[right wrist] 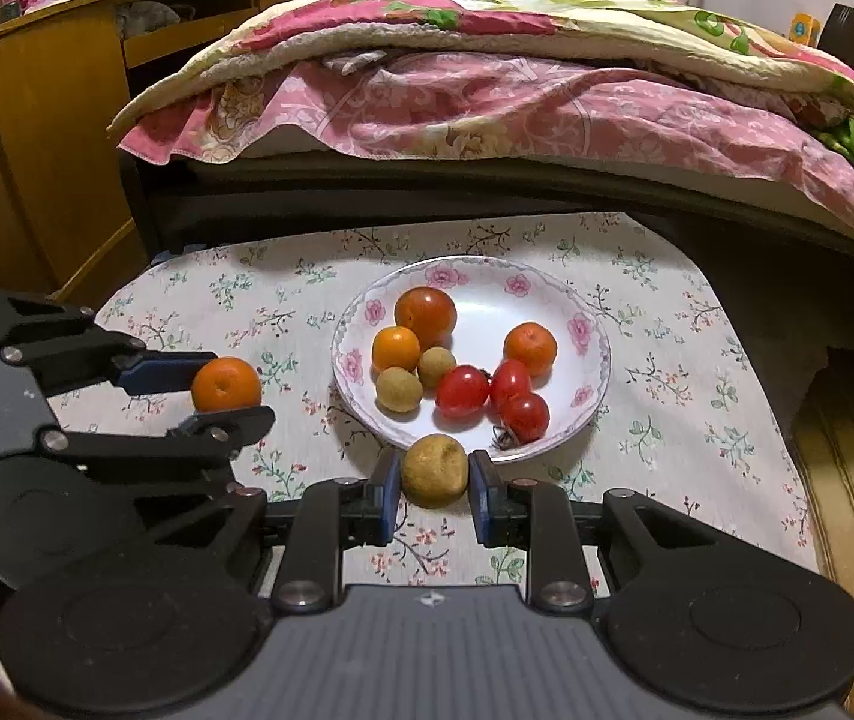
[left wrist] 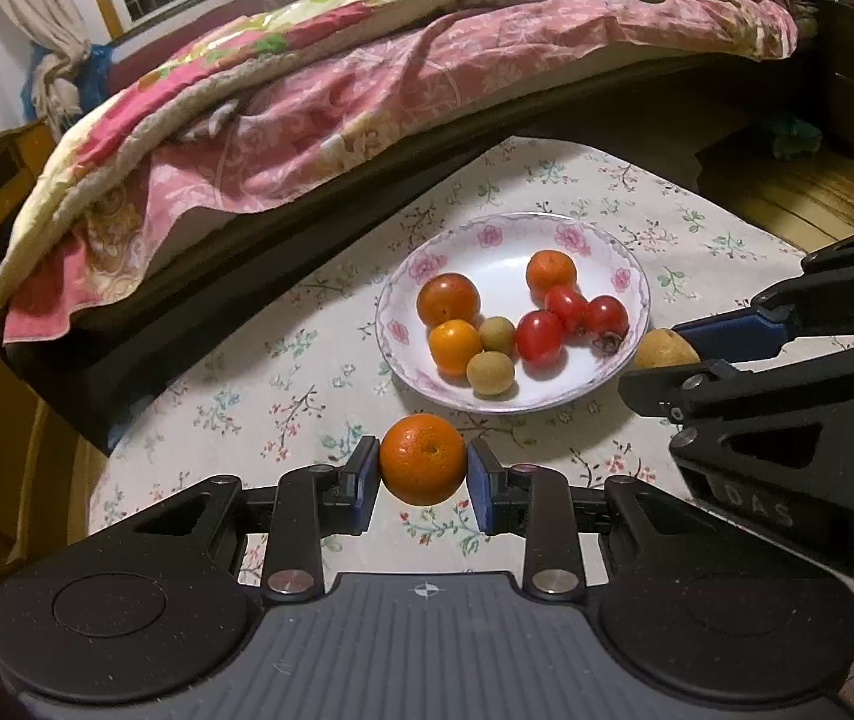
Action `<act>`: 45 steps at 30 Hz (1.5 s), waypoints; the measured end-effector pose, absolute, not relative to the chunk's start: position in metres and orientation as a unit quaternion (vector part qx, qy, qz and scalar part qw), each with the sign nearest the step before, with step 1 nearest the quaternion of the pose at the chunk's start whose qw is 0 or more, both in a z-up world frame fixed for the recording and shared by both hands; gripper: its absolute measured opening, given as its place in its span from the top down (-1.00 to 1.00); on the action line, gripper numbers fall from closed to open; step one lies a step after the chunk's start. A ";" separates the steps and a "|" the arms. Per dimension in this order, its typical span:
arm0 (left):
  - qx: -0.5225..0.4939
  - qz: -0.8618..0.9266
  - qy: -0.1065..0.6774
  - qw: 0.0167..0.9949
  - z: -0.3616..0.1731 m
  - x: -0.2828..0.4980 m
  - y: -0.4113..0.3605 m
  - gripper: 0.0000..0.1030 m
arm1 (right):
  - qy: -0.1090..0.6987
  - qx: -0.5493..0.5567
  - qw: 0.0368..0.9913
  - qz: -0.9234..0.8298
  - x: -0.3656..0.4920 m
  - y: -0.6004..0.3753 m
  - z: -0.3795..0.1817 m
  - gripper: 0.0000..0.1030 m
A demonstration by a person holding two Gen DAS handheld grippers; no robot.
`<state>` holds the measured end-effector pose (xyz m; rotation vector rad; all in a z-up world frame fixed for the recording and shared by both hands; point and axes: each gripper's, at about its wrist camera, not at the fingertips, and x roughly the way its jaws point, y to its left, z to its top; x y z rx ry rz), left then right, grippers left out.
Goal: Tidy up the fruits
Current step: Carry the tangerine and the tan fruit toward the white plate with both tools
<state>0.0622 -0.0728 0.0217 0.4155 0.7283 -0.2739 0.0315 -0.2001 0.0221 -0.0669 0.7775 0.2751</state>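
Left wrist view: left gripper (left wrist: 422,474) fingers clamp the orange (left wrist: 423,459), plate (left wrist: 403,336) straight ahead; right gripper (right wrist: 433,483) fingers pinch a yellowish fruit (right wrist: 434,470) right at the plate's near rim.

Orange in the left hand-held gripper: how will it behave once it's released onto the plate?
Likely rolls: the orange is near-round and the plate slopes inward, so it should settle against the other fruit. Probably firm; the blue pads show no visible denting. The left hand-held gripper touches it only at two small contacts, so it may twist if jolted.
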 end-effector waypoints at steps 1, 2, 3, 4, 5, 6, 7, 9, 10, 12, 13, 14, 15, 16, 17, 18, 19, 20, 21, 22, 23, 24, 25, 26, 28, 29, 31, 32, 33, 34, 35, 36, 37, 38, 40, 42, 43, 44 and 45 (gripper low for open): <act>0.201 -0.133 0.352 0.904 0.022 0.063 -0.074 0.25 | 0.377 -0.032 0.916 0.134 0.033 -0.200 0.022 0.46; 0.202 -0.133 0.352 0.904 0.022 0.064 -0.075 0.25 | 0.377 -0.031 0.916 0.135 0.034 -0.200 0.023 0.46; 0.203 -0.133 0.352 0.904 0.022 0.065 -0.076 0.25 | 0.376 -0.031 0.916 0.134 0.035 -0.201 0.023 0.46; 0.205 -0.133 0.351 0.904 0.021 0.066 -0.077 0.24 | 0.376 -0.030 0.916 0.134 0.037 -0.201 0.023 0.46; 0.207 -0.133 0.351 0.904 0.021 0.067 -0.078 0.24 | 0.376 -0.030 0.917 0.133 0.038 -0.201 0.023 0.46; 0.208 -0.133 0.351 0.903 0.021 0.068 -0.079 0.24 | 0.376 -0.029 0.917 0.133 0.039 -0.202 0.023 0.46; 0.207 -0.133 0.351 0.903 0.021 0.069 -0.079 0.24 | 0.376 -0.028 0.917 0.132 0.041 -0.203 0.023 0.46; 0.207 -0.133 0.351 0.904 0.020 0.071 -0.080 0.24 | 0.377 -0.028 0.917 0.131 0.043 -0.204 0.023 0.46; 0.207 -0.133 0.351 0.903 0.020 0.071 -0.080 0.24 | 0.377 -0.027 0.917 0.131 0.044 -0.204 0.022 0.46; 0.210 -0.132 0.350 0.903 0.020 0.073 -0.082 0.24 | 0.378 -0.027 0.916 0.130 0.046 -0.205 0.021 0.46; 0.212 -0.131 0.349 0.903 0.019 0.075 -0.083 0.24 | 0.379 -0.028 0.916 0.129 0.047 -0.205 0.021 0.46; 0.214 -0.131 0.348 0.903 0.019 0.076 -0.084 0.24 | 0.379 -0.028 0.916 0.128 0.048 -0.206 0.021 0.46; 0.215 -0.130 0.348 0.903 0.019 0.077 -0.085 0.24 | 0.379 -0.027 0.916 0.127 0.050 -0.206 0.020 0.46; 0.215 -0.130 0.348 0.903 0.019 0.078 -0.085 0.24 | 0.380 -0.027 0.916 0.127 0.051 -0.207 0.020 0.46; 0.214 -0.130 0.348 0.903 0.018 0.079 -0.085 0.24 | 0.379 -0.027 0.916 0.127 0.052 -0.207 0.020 0.46; 0.213 -0.130 0.349 0.903 0.018 0.080 -0.086 0.24 | 0.380 -0.027 0.916 0.126 0.053 -0.207 0.020 0.46; 0.213 -0.130 0.348 0.903 0.018 0.081 -0.086 0.24 | 0.380 -0.026 0.916 0.126 0.054 -0.207 0.020 0.46; 0.214 -0.130 0.348 0.904 0.018 0.082 -0.086 0.24 | 0.380 -0.026 0.916 0.125 0.055 -0.207 0.020 0.46; 0.214 -0.129 0.348 0.904 0.018 0.083 -0.086 0.24 | 0.380 -0.025 0.916 0.125 0.056 -0.207 0.019 0.46; 0.215 -0.128 0.347 0.904 0.017 0.084 -0.086 0.24 | 0.380 -0.025 0.916 0.124 0.057 -0.207 0.019 0.46; 0.216 -0.127 0.347 0.904 0.017 0.085 -0.087 0.24 | 0.380 -0.025 0.916 0.123 0.058 -0.207 0.019 0.46; 0.215 -0.127 0.347 0.904 0.017 0.086 -0.087 0.24 | 0.380 -0.024 0.916 0.123 0.059 -0.208 0.019 0.46; 0.215 -0.127 0.347 0.904 0.017 0.088 -0.087 0.24 | 0.380 -0.022 0.916 0.123 0.061 -0.208 0.019 0.46; 0.214 -0.127 0.347 0.904 0.017 0.089 -0.088 0.24 | 0.380 -0.022 0.916 0.122 0.062 -0.208 0.019 0.46; 0.214 -0.126 0.347 0.904 0.017 0.089 -0.088 0.24 | 0.381 -0.020 0.916 0.122 0.064 -0.209 0.018 0.46; 0.214 -0.126 0.347 0.904 0.017 0.090 -0.088 0.24 | 0.381 -0.019 0.916 0.122 0.065 -0.209 0.018 0.46; 0.213 -0.126 0.348 0.904 0.017 0.093 -0.088 0.24 | 0.383 -0.018 0.916 0.122 0.068 -0.209 0.017 0.46; 0.212 -0.126 0.348 0.904 0.017 0.094 -0.088 0.24 | 0.383 -0.018 0.916 0.121 0.070 -0.209 0.017 0.46; 0.212 -0.126 0.348 0.904 0.017 0.096 -0.089 0.24 | 0.383 -0.017 0.916 0.121 0.071 -0.210 0.017 0.46; 0.212 -0.126 0.349 0.904 0.017 0.097 -0.089 0.24 | 0.382 -0.016 0.916 0.121 0.072 -0.210 0.017 0.46; 0.211 -0.125 0.348 0.905 0.017 0.099 -0.089 0.24 | 0.382 -0.014 0.916 0.120 0.074 -0.210 0.017 0.46; 0.211 -0.125 0.348 0.905 0.017 0.100 -0.089 0.24 | 0.383 -0.013 0.916 0.120 0.075 -0.210 0.017 0.46; 0.210 -0.124 0.349 0.905 0.017 0.101 -0.089 0.24 | 0.383 -0.012 0.916 0.120 0.077 -0.211 0.016 0.46; 0.209 -0.124 0.349 0.905 0.016 0.103 -0.089 0.24 | 0.383 -0.012 0.916 0.120 0.078 -0.211 0.016 0.46; 0.209 -0.124 0.350 0.905 0.015 0.106 -0.090 0.24 | 0.385 -0.012 0.915 0.119 0.081 -0.210 0.015 0.46; 0.210 -0.125 0.351 0.904 0.013 0.108 -0.091 0.24 | 0.386 -0.013 0.915 0.119 0.083 -0.210 0.014 0.46; 0.210 -0.125 0.352 0.904 0.012 0.109 -0.091 0.24 | 0.386 -0.013 0.915 0.118 0.084 -0.211 0.013 0.46; 0.210 -0.125 0.352 0.904 0.012 0.110 -0.092 0.24 | 0.386 -0.012 0.915 0.118 0.085 -0.211 0.013 0.46; 0.209 -0.125 0.352 0.904 0.012 0.111 -0.091 0.23 | 0.386 -0.010 0.915 0.118 0.086 -0.211 0.013 0.46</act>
